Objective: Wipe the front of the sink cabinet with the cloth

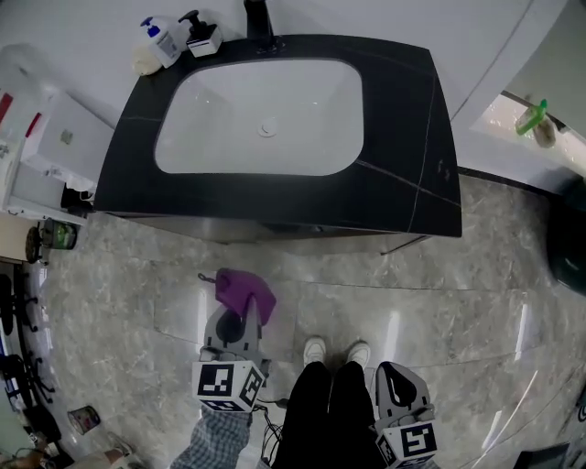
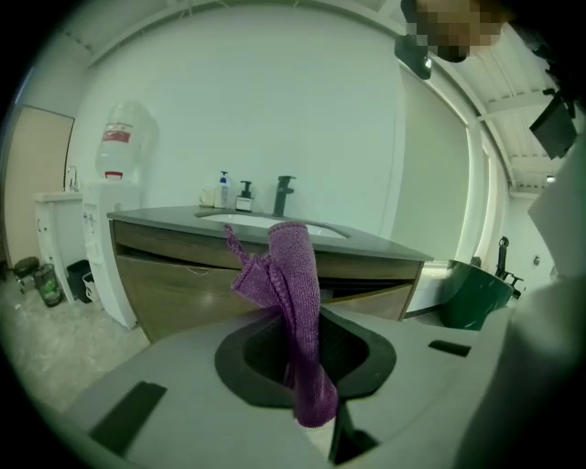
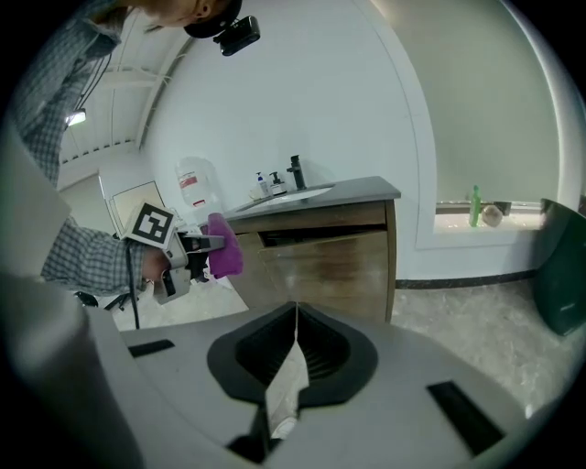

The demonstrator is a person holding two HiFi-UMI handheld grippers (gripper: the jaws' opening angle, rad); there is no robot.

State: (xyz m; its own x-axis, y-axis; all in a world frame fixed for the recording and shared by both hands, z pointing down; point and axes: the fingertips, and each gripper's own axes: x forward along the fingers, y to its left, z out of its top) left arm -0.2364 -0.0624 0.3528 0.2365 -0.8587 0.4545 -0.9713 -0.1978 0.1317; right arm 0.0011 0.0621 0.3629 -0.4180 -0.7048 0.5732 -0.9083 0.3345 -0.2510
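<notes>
My left gripper (image 1: 231, 322) pinches the purple cloth (image 1: 245, 291); I'd press its loose fold flat against the cabinet front (image 2: 183, 298), sweeping edge to edge (right gripper (image 3: 291, 362) closed, empty).

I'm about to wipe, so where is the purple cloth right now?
Head view, lower left: the purple cloth is clamped in the left gripper, above the floor, short of the sink cabinet front.

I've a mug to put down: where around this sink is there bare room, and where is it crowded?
The widest bare patch is the dark counter right of the basin. The strip in front of the basin is bare but narrow. The back left corner is crowded with soap bottles, next to the tap.
</notes>
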